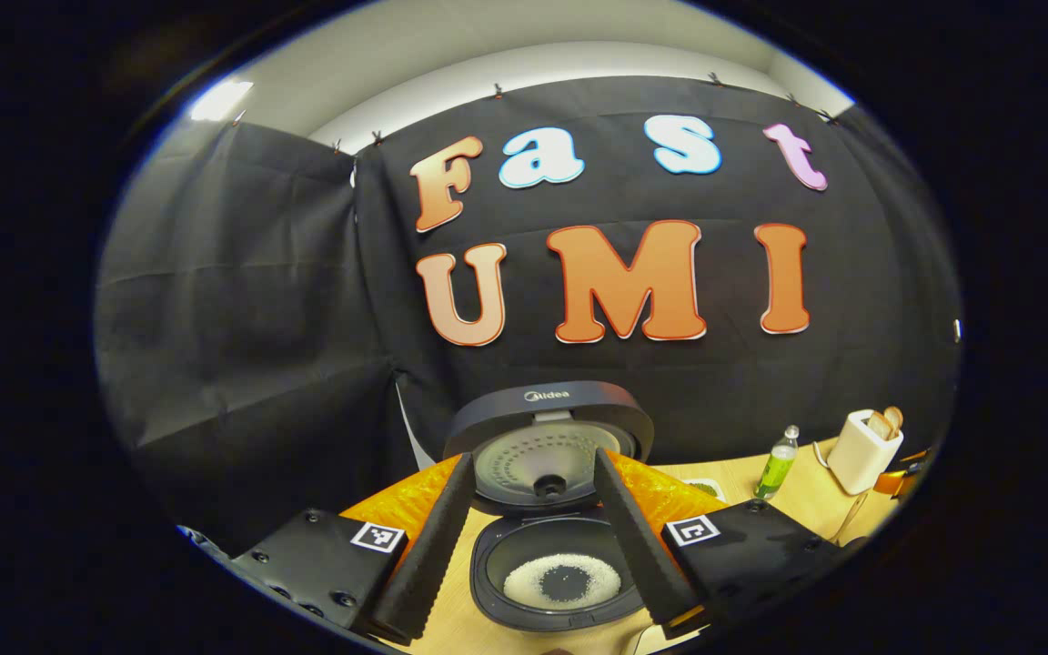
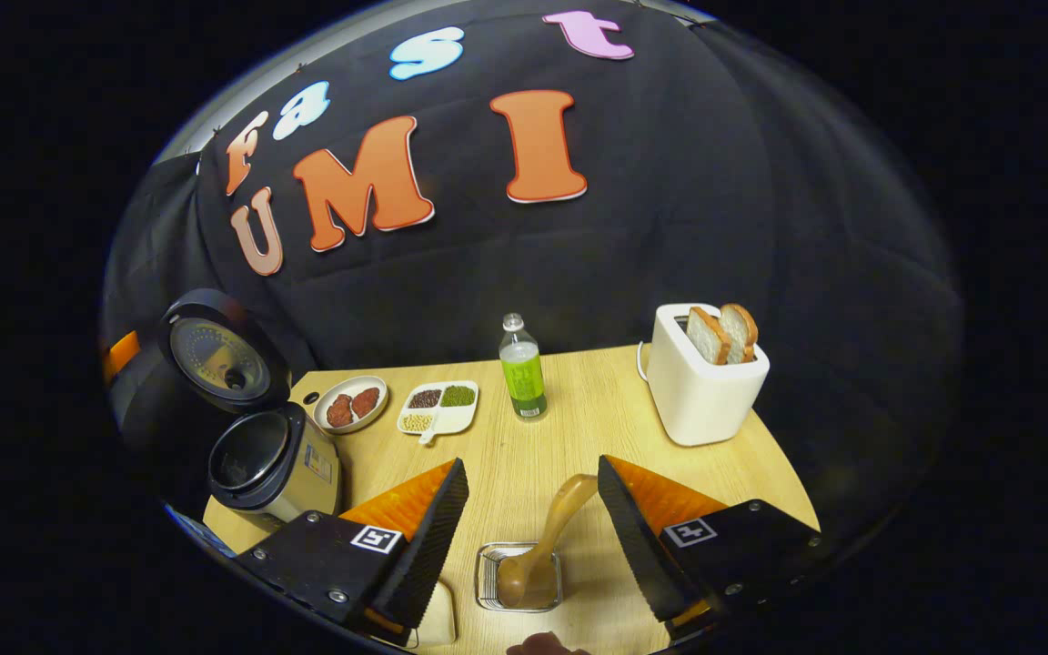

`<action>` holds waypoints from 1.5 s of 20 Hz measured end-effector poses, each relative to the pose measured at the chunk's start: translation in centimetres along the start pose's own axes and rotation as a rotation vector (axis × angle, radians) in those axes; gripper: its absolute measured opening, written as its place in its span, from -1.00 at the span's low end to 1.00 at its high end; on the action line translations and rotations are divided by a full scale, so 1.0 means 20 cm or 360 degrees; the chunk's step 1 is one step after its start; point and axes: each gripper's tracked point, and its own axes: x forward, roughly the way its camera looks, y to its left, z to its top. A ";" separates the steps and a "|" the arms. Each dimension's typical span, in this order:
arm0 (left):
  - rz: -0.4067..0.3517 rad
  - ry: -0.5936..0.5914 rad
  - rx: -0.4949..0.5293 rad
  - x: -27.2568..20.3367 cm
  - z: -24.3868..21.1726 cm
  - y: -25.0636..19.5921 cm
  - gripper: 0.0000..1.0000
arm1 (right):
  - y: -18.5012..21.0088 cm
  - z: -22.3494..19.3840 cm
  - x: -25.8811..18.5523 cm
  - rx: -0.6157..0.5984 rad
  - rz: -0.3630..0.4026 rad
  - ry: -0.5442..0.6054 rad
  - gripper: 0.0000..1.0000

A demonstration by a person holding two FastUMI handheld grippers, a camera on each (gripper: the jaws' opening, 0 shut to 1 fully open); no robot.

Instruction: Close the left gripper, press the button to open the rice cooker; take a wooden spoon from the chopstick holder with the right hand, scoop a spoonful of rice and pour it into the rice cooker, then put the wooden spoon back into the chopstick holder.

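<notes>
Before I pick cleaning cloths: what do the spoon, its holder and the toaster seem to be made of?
The wooden spoon looks like smooth light wood: warm tan with a soft sheen. The chopstick holder it stands in seems metal wire mesh: thin bright bars you can see through. The toaster has a plain matte white shell, probably plastic or painted metal; the look leaves that open.

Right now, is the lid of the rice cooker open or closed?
Open. The lid stands raised behind the rice cooker, its inner side showing, and rice lies ringed in the pot's bottom.
</notes>
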 end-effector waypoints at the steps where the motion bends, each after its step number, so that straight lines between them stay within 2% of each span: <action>1: 0.0010 0.0025 -0.0038 0.05 0.02 0.02 0.62 | 0.02 0.06 -0.02 -0.0026 0.0003 -0.0038 0.81; 3: 0.0050 0.0036 -0.0066 0.16 0.06 0.06 0.62 | 0.10 0.13 -0.05 -0.0063 0.0015 -0.0110 0.81; 5: 0.0072 0.0044 -0.0103 0.27 0.12 0.06 0.77 | 0.16 0.22 -0.09 -0.0081 0.0037 -0.0173 0.81; 7: 0.0088 0.0069 -0.0136 0.39 0.16 0.05 0.62 | 0.20 0.28 -0.11 -0.0096 0.0054 -0.0214 0.81; 10: 0.0115 0.0148 -0.0176 0.58 0.15 0.04 0.70 | 0.24 0.34 -0.14 -0.0127 0.0065 -0.0255 0.81; 12: 0.0122 0.0219 -0.0195 0.67 0.13 0.03 0.63 | 0.27 0.37 -0.15 -0.0143 0.0069 -0.0275 0.81; 13: 0.0125 0.0252 -0.0192 0.71 0.10 0.03 0.70 | 0.28 0.38 -0.15 -0.0156 0.0068 -0.0279 0.81; 14: 0.0120 0.0260 -0.0198 0.74 0.11 0.03 0.63 | 0.29 0.37 -0.15 -0.0168 0.0066 -0.0279 0.81; 17: 0.0113 0.0324 -0.0191 0.78 0.09 0.02 0.65 | 0.32 0.37 -0.16 -0.0190 0.0073 -0.0274 0.81; 18: 0.0107 0.0342 -0.0193 0.78 0.08 0.01 0.73 | 0.33 0.36 -0.15 -0.0194 0.0082 -0.0273 0.81; 19: 0.0109 0.0364 -0.0195 0.79 0.06 0.01 0.73 | 0.34 0.36 -0.15 -0.0200 0.0092 -0.0269 0.81; 24: 0.0133 0.0507 -0.0188 0.73 -0.04 0.00 0.82 | 0.45 0.32 -0.12 -0.0229 0.0180 -0.0238 0.81; 27: 0.0150 0.0671 -0.0180 0.62 -0.18 0.01 0.82 | 0.50 0.31 -0.11 -0.0244 0.0233 -0.0239 0.81; 28: 0.0142 0.0731 -0.0191 0.58 -0.24 0.00 0.92 | 0.51 0.31 -0.11 -0.0242 0.0246 -0.0237 0.81; 29: 0.0123 0.0814 -0.0203 0.53 -0.33 -0.03 0.82 | 0.52 0.30 -0.11 -0.0240 0.0261 -0.0233 0.81; 30: 0.0096 0.0925 -0.0234 0.46 -0.42 -0.07 0.90 | 0.53 0.29 -0.10 -0.0238 0.0273 -0.0230 0.81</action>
